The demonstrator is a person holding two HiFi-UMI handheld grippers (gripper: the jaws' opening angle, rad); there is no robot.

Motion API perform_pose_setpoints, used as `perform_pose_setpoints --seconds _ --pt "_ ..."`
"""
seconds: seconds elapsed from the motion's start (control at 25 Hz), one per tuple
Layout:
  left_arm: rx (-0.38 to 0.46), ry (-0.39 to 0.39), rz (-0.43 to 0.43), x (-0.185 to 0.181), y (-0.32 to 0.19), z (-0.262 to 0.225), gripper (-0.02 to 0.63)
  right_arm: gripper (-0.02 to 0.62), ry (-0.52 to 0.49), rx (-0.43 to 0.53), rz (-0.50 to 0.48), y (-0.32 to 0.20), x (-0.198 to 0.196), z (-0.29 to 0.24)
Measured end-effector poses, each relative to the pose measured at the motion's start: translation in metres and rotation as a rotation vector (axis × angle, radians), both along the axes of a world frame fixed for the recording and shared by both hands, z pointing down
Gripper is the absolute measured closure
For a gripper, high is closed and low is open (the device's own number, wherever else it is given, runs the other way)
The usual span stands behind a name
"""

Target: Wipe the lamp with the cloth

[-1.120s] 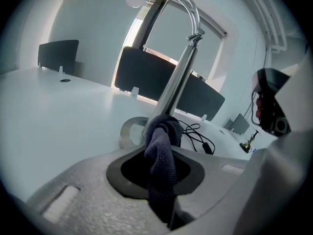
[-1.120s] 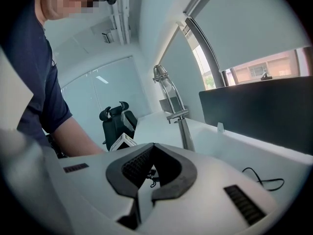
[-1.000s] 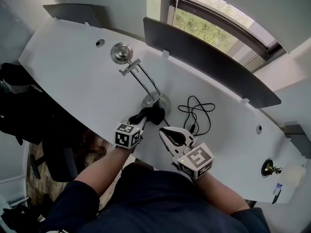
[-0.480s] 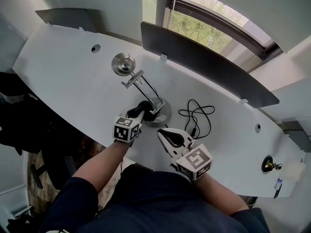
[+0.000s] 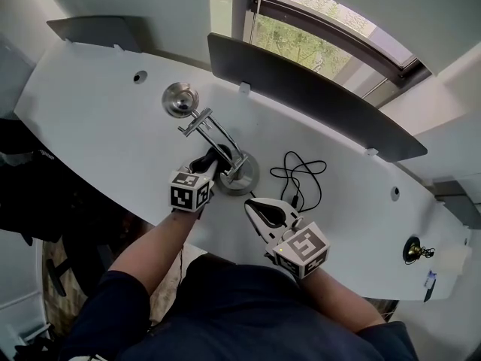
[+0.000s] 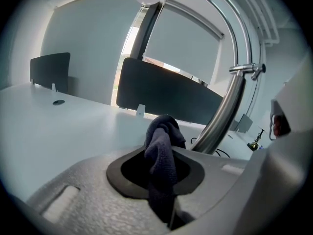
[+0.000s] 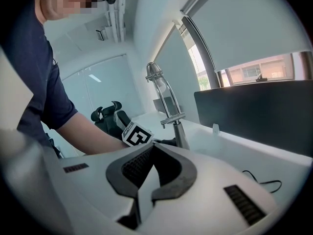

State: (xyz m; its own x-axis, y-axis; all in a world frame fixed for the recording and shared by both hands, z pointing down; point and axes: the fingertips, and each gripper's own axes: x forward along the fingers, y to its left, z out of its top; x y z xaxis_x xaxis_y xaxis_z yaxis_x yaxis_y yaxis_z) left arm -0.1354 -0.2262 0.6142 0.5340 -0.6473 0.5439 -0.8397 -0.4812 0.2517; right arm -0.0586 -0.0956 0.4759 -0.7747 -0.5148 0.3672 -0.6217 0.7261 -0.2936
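Observation:
The chrome desk lamp stands on the white desk point(image 5: 98, 119), with its round head point(image 5: 181, 99) at the far left and its round base point(image 5: 242, 175) near me. My left gripper point(image 5: 207, 164) is shut on a dark cloth point(image 5: 210, 158), pressed against the left side of the base beside the lower arm. In the left gripper view the cloth point(image 6: 164, 136) bulges out of the gripper point(image 6: 155, 180), and the lamp's arm point(image 6: 226, 114) rises just to its right. My right gripper point(image 5: 254, 204) hovers in front of the base, shut and holding nothing. The right gripper view point(image 7: 149, 180) shows the lamp point(image 7: 168, 109).
A black cable point(image 5: 301, 175) lies coiled to the right of the lamp base. A dark divider panel point(image 5: 301, 89) runs along the desk's far edge under the window. A black office chair point(image 5: 30, 179) sits off the desk's left. A small brass object point(image 5: 413, 253) stands far right.
My left gripper has carried the cloth from the front of the lamp base round to its left side, by the lower arm. The right gripper has stayed put.

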Motion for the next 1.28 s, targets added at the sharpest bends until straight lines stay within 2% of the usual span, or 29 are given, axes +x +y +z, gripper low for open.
perform_pose_setpoints --seconds 0.52,0.96,1.28 --pt "0.009 -0.007 -0.072 -0.003 0.05 -0.023 0.542 0.584 -0.027 0.054 -0.068 0.019 0.016 -0.022" --pt "0.029 0.054 -0.105 0.016 0.105 -0.063 0.543 0.584 -0.091 0.094 -0.097 0.029 0.033 -0.039" --pt "0.063 0.145 -0.099 0.036 0.141 -0.105 0.543 0.585 -0.112 0.111 -0.083 0.031 0.044 -0.048"
